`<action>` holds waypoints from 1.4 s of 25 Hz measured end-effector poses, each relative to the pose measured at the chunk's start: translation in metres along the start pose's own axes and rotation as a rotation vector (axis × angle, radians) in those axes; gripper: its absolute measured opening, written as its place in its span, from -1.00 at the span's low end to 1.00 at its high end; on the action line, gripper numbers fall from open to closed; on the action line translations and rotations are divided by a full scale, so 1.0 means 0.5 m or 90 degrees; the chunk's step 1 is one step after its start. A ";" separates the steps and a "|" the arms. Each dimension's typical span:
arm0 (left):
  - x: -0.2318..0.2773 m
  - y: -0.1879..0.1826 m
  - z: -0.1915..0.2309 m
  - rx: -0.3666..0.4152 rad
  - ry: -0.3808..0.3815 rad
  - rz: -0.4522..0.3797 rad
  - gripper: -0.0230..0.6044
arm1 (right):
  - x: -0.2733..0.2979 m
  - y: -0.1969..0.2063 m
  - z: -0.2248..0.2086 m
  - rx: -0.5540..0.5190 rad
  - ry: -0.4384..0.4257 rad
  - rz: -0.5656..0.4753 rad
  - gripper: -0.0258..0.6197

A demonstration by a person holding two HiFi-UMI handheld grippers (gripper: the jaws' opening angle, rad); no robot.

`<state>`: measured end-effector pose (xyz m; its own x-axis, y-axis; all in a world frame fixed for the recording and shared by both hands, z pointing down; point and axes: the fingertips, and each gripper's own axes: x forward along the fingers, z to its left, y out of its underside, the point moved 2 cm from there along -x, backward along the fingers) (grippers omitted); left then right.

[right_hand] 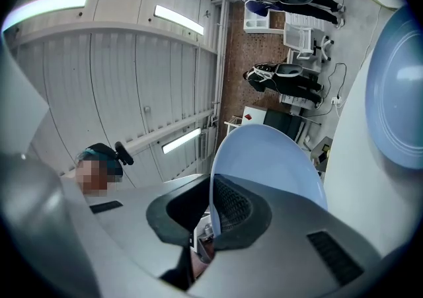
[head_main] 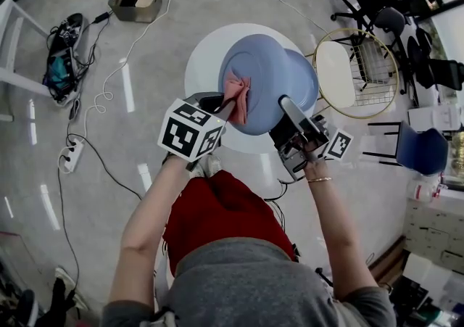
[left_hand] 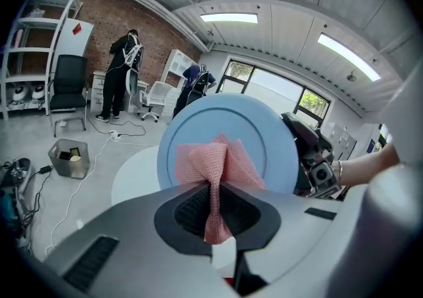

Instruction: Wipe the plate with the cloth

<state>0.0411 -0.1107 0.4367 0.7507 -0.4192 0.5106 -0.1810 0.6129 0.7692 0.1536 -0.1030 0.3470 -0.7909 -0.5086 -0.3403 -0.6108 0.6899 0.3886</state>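
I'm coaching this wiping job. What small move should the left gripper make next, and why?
Probably press the cloth onto the plate and sweep it across the face. The left gripper is shut on the pink cloth, bunched right in front of the plate's middle, and the right gripper clamps the plate's rim, holding it up tilted.

Straight ahead of the left gripper (left_hand: 215,192) the raised plate (left_hand: 264,133) fills the way, and the right gripper (head_main: 286,108) closes off its right rim. Left of the plate, open air lies above the white surface (left_hand: 132,178).
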 end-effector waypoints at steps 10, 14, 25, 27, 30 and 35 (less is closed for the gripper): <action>0.009 0.026 0.108 -0.028 -0.078 0.017 -0.82 | 0.016 0.014 0.013 0.005 -0.015 0.016 -0.81; 0.015 0.024 0.121 -0.031 -0.089 0.019 -0.82 | 0.010 0.018 0.009 0.010 -0.008 0.019 -0.81; 0.024 0.055 0.166 -0.075 -0.109 0.013 -0.82 | -0.011 0.003 0.008 0.031 -0.019 -0.029 -0.81; 0.029 0.058 0.171 -0.081 -0.108 0.016 -0.82 | -0.012 0.000 0.015 0.040 -0.029 -0.036 -0.81; 0.037 0.070 0.188 -0.077 -0.118 0.035 -0.82 | -0.010 0.000 0.014 0.042 -0.032 -0.040 -0.81; 0.011 0.087 0.198 -0.080 -0.138 0.045 -0.82 | -0.018 -0.001 -0.007 0.026 0.008 -0.039 -0.81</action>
<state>-0.0255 -0.1526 0.5111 0.5822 -0.4979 0.6428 -0.1378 0.7187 0.6815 0.1608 -0.1006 0.3528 -0.7530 -0.5564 -0.3514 -0.6558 0.6782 0.3315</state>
